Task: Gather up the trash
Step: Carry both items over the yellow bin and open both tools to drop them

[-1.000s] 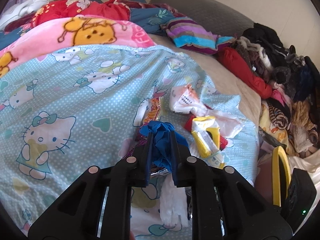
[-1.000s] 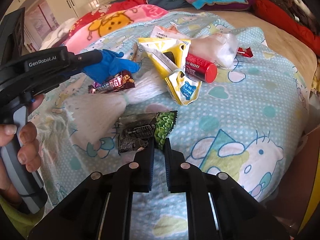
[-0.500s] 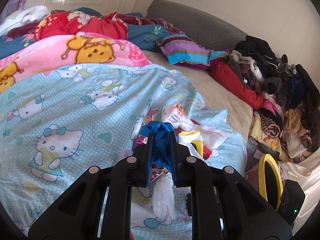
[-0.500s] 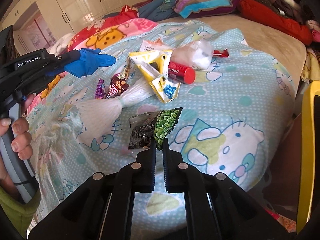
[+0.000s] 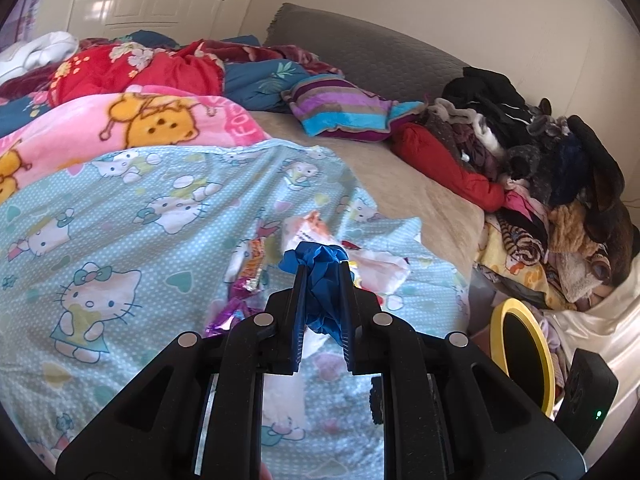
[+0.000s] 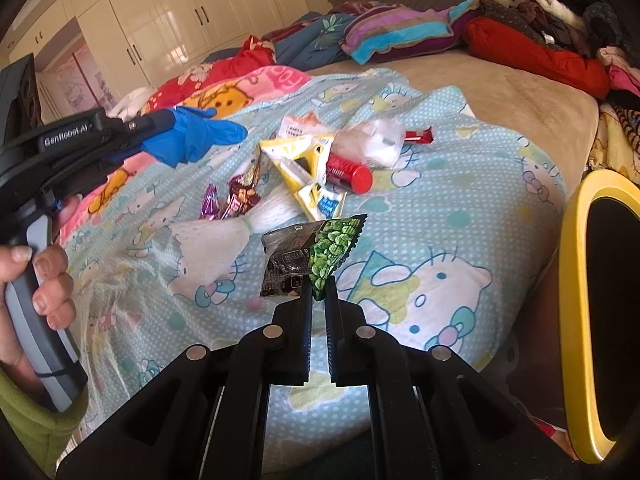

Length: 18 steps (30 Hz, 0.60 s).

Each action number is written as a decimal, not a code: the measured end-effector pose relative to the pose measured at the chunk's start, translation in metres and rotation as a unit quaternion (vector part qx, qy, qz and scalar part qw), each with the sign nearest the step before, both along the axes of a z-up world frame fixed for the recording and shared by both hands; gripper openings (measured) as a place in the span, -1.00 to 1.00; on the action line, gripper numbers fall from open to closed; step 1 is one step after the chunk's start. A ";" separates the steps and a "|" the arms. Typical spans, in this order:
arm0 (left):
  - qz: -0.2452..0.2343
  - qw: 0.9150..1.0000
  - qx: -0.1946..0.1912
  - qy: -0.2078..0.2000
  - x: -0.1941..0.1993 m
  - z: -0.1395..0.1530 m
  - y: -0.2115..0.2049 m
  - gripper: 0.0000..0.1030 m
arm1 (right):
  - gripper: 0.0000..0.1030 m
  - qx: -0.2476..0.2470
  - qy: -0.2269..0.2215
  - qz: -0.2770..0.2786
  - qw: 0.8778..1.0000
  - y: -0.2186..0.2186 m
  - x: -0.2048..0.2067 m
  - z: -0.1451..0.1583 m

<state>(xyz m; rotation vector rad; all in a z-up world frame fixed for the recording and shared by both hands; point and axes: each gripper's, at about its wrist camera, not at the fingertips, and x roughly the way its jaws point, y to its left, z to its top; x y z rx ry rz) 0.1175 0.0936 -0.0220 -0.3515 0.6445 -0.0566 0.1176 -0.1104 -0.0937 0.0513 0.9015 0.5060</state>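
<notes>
The left gripper is hanging above the bed with its jaws clamped on a crumpled blue glove, which is bulging out past the jaw tips and clear of the blue cartoon-cat sheet. In the right wrist view the same left gripper is showing from the side, gripped by a hand in a green sleeve, with the glove sticking out beyond it. The right gripper is holding its jaws nearly together, pinching the lower corner of a green and black snack packet, which is standing up off the sheet. The rest of the trash is lying on the sheet beyond that packet: a white mesh sleeve just behind and to its left, two foil candy wrappers past the mesh, a yellow wrapper behind the packet, a red tube touching the yellow wrapper's right side, a crumpled white bag behind the tube, and a small red wrapper at the white bag's right edge. A yellow-rimmed bin is standing well to the right of the packet, off the edge of the bed. Beyond the trash, a striped pillow and a heap of clothes are lying at the far side of the bed.
</notes>
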 end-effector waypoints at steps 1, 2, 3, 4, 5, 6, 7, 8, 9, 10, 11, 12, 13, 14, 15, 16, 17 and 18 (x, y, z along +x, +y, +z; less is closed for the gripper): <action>-0.003 1.000 0.001 -0.001 0.000 0.001 -0.003 -0.81 | -0.88 0.002 -0.001 -0.002 1.000 -0.002 0.000 0.002; -0.006 1.000 0.002 -0.002 0.000 0.002 -0.005 -0.81 | -0.88 0.005 -0.003 -0.005 1.000 -0.005 0.000 0.005; -0.010 1.000 0.002 -0.003 0.000 0.003 -0.009 -0.81 | -0.88 0.007 -0.005 -0.008 1.000 -0.008 -0.001 0.007; -0.013 1.000 0.003 -0.004 0.000 0.003 -0.011 -0.81 | -0.88 0.009 -0.008 -0.011 1.000 -0.010 -0.001 0.009; -0.016 1.000 0.003 -0.005 0.000 0.004 -0.014 -0.81 | -0.88 0.010 -0.010 -0.014 1.000 -0.013 -0.001 0.011; -0.019 1.000 0.004 -0.005 0.000 0.005 -0.017 -0.81 | -0.88 0.012 -0.012 -0.016 1.000 -0.016 -0.001 0.012; -0.023 1.000 0.004 -0.006 0.000 0.005 -0.021 -0.81 | -0.88 0.014 -0.015 -0.019 1.000 -0.019 -0.002 0.015; -0.027 1.000 0.005 -0.006 0.000 0.006 -0.025 -0.81 | -0.88 0.015 -0.017 -0.022 0.999 -0.022 -0.002 0.017; -0.030 1.000 0.006 -0.007 -0.001 0.006 -0.027 -0.81 | -0.88 0.016 -0.021 -0.025 0.999 -0.026 -0.003 0.019; -0.035 0.999 0.007 -0.008 0.000 0.007 -0.031 -0.81 | -0.88 0.017 -0.022 -0.027 0.999 -0.028 -0.003 0.021; -0.037 0.999 0.007 -0.008 0.000 0.007 -0.034 -0.81 | -0.88 0.019 -0.024 -0.031 0.999 -0.031 -0.004 0.023; -0.042 0.999 0.008 -0.009 0.000 0.007 -0.038 -0.81 | -0.88 0.021 -0.025 -0.033 0.999 -0.034 -0.004 0.024; -0.046 0.999 0.009 -0.009 0.000 0.008 -0.042 -0.81 | -0.88 0.021 -0.027 -0.036 0.999 -0.037 -0.005 0.026; -0.050 0.999 0.011 -0.009 0.000 0.008 -0.046 -0.81 | -0.88 0.022 -0.029 -0.038 0.999 -0.039 -0.006 0.027; -0.053 0.998 0.011 -0.010 0.000 0.009 -0.049 -0.81 | -0.88 0.023 -0.031 -0.040 0.998 -0.042 -0.006 0.029; -0.057 0.998 0.012 -0.011 0.000 0.009 -0.052 -0.81 | -0.88 0.023 -0.032 -0.041 0.998 -0.044 -0.007 0.029; -0.060 0.998 0.012 -0.011 0.000 0.010 -0.055 -0.81 | -0.88 0.024 -0.034 -0.044 0.998 -0.047 -0.008 0.031; -0.064 0.998 0.014 -0.012 0.000 0.010 -0.058 -0.81 | -0.88 0.025 -0.036 -0.046 0.998 -0.049 -0.008 0.032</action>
